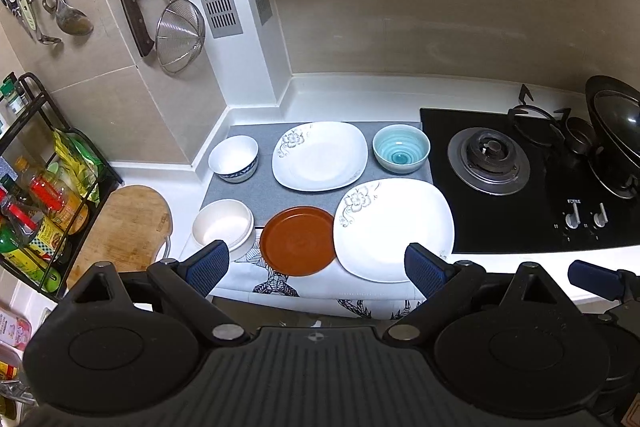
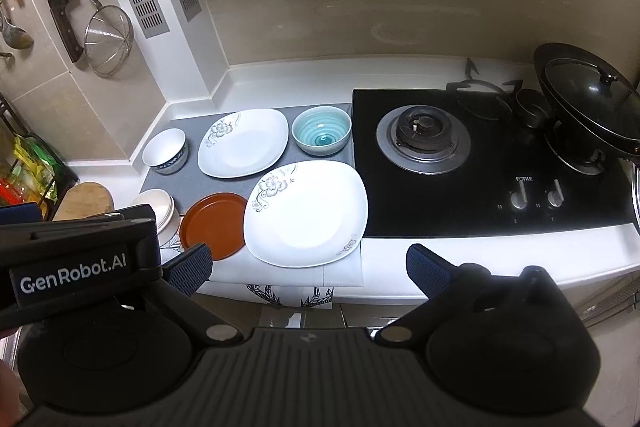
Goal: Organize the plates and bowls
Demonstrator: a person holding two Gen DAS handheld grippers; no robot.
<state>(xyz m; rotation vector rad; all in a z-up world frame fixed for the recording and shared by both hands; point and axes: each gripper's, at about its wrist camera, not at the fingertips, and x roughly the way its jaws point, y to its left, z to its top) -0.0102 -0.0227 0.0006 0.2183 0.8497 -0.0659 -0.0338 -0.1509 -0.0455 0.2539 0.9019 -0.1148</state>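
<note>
black tool [image 1: 316,267], blue ribbed pads [image 1: 208,261]

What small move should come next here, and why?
Probably bring the right gripper forward to the near floral plate and stack it on the far floral plate: both grippers are open and empty, and the plates match.

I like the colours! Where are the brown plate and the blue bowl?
brown plate [image 1: 298,241], left wrist view, on its flat middle.
blue bowl [image 2: 321,136], right wrist view, on its swirly inside bottom.
</note>
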